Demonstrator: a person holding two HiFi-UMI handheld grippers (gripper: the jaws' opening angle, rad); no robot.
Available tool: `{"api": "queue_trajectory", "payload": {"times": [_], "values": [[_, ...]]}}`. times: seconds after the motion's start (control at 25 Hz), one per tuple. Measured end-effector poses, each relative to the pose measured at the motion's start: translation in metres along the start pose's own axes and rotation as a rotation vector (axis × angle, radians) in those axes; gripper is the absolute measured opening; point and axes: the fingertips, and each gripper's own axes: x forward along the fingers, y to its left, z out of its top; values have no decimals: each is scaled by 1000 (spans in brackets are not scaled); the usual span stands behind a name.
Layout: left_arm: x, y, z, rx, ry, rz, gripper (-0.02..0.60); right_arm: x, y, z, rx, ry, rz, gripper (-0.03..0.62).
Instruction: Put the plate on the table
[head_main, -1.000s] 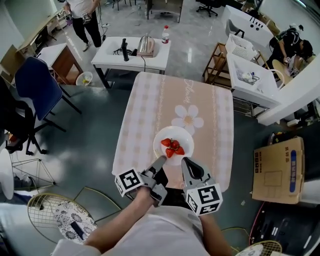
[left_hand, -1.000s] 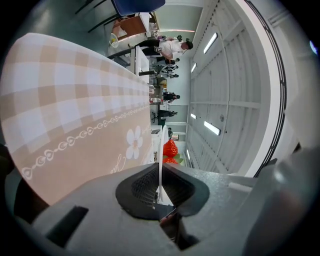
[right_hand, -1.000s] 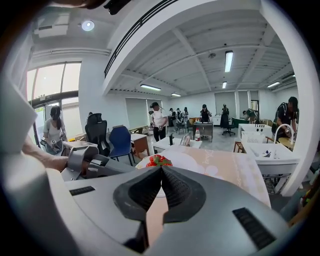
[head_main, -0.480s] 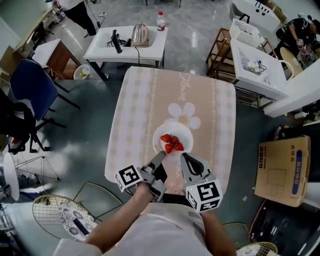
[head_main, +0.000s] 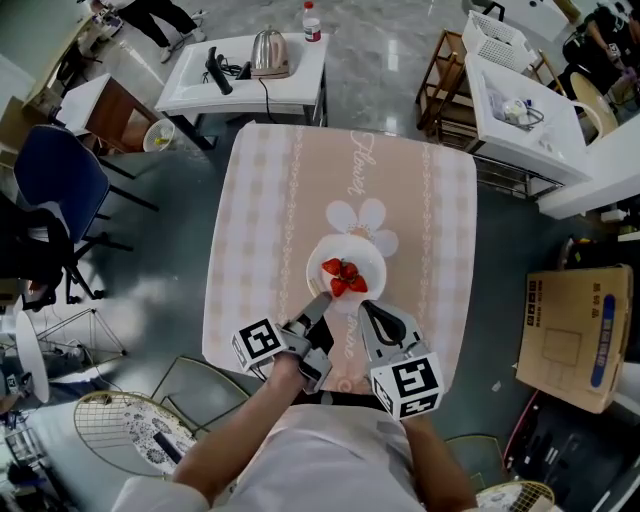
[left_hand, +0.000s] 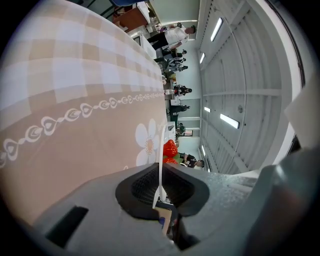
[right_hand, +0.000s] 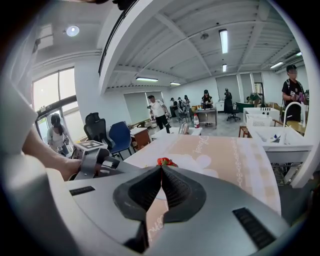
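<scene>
A white plate (head_main: 352, 251) carrying red strawberries (head_main: 343, 275) is over the near middle of the table (head_main: 290, 200), which wears a beige checked cloth, just below its flower print. My left gripper (head_main: 322, 300) is shut on the plate's near-left rim and my right gripper (head_main: 366, 308) on its near-right rim. In the left gripper view the rim (left_hand: 161, 150) runs as a thin white edge between the shut jaws, with the strawberries (left_hand: 170, 148) beyond. The right gripper view shows the strawberries (right_hand: 164, 162) just past its shut jaws. Whether the plate touches the cloth cannot be told.
Beyond the table's far edge stands a white side table with a kettle (head_main: 263, 52) and a bottle (head_main: 311, 20). A blue chair (head_main: 55, 180) is at the left, a white rack (head_main: 520, 100) and a cardboard box (head_main: 570, 330) at the right, a racket (head_main: 130, 430) near my feet.
Both grippers have carried the plate farther in over the table, from near its front edge toward the flower print. Their hold on the rim is unchanged.
</scene>
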Motion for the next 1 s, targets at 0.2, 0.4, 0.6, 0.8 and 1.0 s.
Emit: {"api": "queue_trajectory", "payload": {"times": [0.2,0.4,0.6,0.8,1.0], "values": [[17,9,2,21,6,36,17,9,-18,-7,31,4,19,5],[30,16,3,38,10,69,17,17,-37,-12,73,4,22,5],[38,22,2,64,18,105,17,24,-53,-16,112,3,30,5],[40,27,3,81,7,143,18,31,-57,-19,179,-1,55,5],[42,29,3,106,-5,172,18,35,-53,-22,200,3,90,5]]}}
